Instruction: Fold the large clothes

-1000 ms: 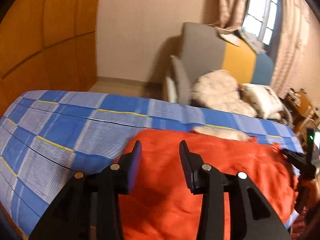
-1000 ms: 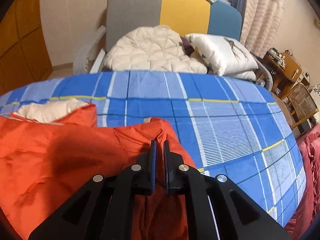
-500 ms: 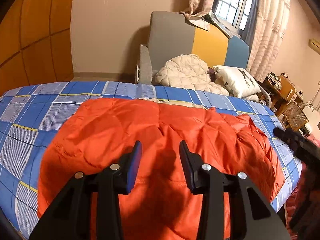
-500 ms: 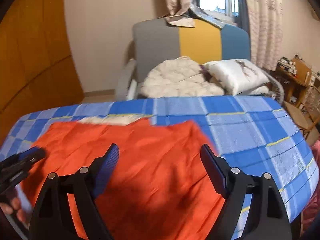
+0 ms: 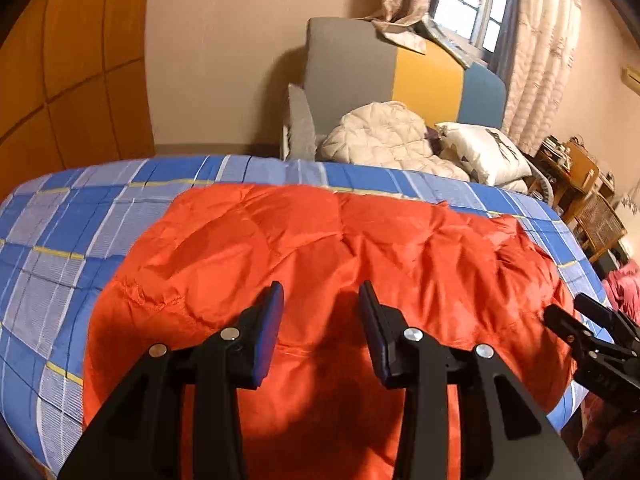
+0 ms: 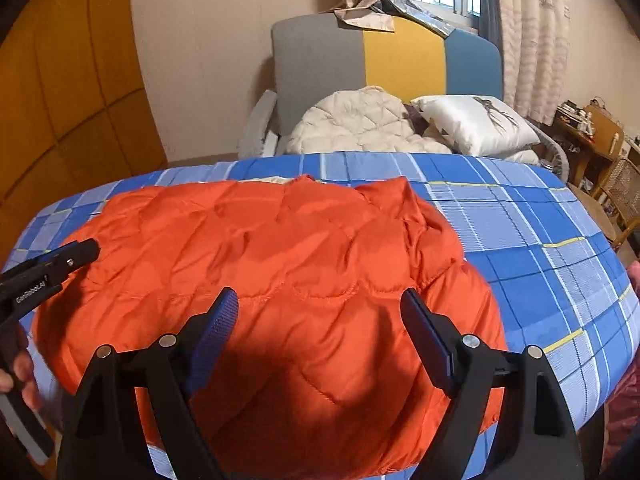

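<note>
"GenRobot.AI" on left gripper (image 6: 48, 272) side; no other txt.

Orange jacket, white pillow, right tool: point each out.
orange jacket (image 6: 304, 264), right wrist view, on the quilted middle panel.
white pillow (image 6: 476, 122), right wrist view, on its front face, on the armchair.
right tool (image 6: 320, 340), right wrist view, midway between its open fingertips, above the jacket.

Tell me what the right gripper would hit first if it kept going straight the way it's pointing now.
Most likely the orange puffer jacket. The right gripper stands open, tilted down over it, with nothing between its fingers and the fabric. Exact depth is hard to judge in this fisheye view.
</note>
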A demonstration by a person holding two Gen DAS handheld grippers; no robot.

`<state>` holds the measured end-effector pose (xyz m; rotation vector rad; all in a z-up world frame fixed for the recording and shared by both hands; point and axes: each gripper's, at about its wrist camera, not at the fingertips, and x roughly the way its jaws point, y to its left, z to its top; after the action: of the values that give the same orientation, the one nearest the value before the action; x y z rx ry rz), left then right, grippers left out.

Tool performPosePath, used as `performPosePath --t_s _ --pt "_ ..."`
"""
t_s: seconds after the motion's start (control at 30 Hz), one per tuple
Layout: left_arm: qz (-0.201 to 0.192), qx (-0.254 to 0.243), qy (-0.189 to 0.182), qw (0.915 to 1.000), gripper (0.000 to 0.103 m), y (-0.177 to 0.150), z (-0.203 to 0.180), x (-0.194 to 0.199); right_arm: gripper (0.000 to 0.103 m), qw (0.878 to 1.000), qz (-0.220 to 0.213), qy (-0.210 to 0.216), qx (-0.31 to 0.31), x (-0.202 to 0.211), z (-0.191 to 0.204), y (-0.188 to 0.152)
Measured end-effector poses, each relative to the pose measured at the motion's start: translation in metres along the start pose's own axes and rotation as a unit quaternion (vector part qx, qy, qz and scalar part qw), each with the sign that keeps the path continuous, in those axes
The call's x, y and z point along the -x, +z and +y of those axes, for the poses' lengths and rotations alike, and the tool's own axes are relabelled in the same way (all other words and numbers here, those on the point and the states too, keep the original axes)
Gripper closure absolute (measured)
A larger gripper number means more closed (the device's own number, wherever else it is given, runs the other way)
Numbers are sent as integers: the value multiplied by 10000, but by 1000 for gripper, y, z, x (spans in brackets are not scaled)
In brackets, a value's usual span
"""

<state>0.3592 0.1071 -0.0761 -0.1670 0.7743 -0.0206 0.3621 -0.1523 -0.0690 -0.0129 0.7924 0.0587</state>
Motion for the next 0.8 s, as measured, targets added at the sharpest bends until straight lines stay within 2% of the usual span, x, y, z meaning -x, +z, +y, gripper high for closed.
performPosePath --t_s 0.07,0.13,0.17,0.27,0.3,0.37,0.4,0.43,0.53,0.57,0.63,0.67,0.7,0.77,0.8 --pt "-76 281 88 9995 65 3 16 3 20 9999 40 -52 -84 -1 -4 -1" --pt "-161 781 -10 9968 55 5 42 9 20 9999 77 9 -154 -2 -9 0" --pt "-206 960 218 9949 56 5 61 13 20 9998 119 -9 -159 -4 -10 -1" --pt "-223 1276 546 9901 54 2 105 21 20 9995 219 22 -229 -11 -14 -2" --pt "-214 1384 684 9878 50 -1 120 23 20 9994 232 16 -255 -13 -15 -3" --pt "-73 1647 735 9836 45 -7 153 22 20 9991 268 28 -320 -17 -16 -5" --pt "38 1844 624 9809 42 -11 168 20 20 9990 297 40 -344 -19 -15 -6" --pt "160 2100 251 9772 40 -15 186 17 20 9989 322 28 -349 -21 -14 -7" --pt "512 2404 -409 9685 41 -23 209 3 20 9990 343 -12 -294 -23 -11 -8" --pt "623 2449 -576 9658 41 -23 212 -5 20 9990 341 -19 -288 -23 -10 -9" --pt "821 2561 -647 9610 41 -28 217 -18 20 9990 343 -18 -298 -23 -11 -9" --pt "890 2640 -832 9568 41 -31 218 -25 20 9989 351 -18 -306 -23 -11 -8" --pt "911 2720 -1015 9526 48 -33 219 -30 20 9989 353 -23 -309 -23 -12 -8" --pt "887 2734 -1264 9494 73 -35 213 -36 20 9989 370 -41 -285 -25 -12 -8" --pt "822 2609 -1197 9544 90 -35 208 -35 20 9989 382 -54 -271 -26 -12 -8"
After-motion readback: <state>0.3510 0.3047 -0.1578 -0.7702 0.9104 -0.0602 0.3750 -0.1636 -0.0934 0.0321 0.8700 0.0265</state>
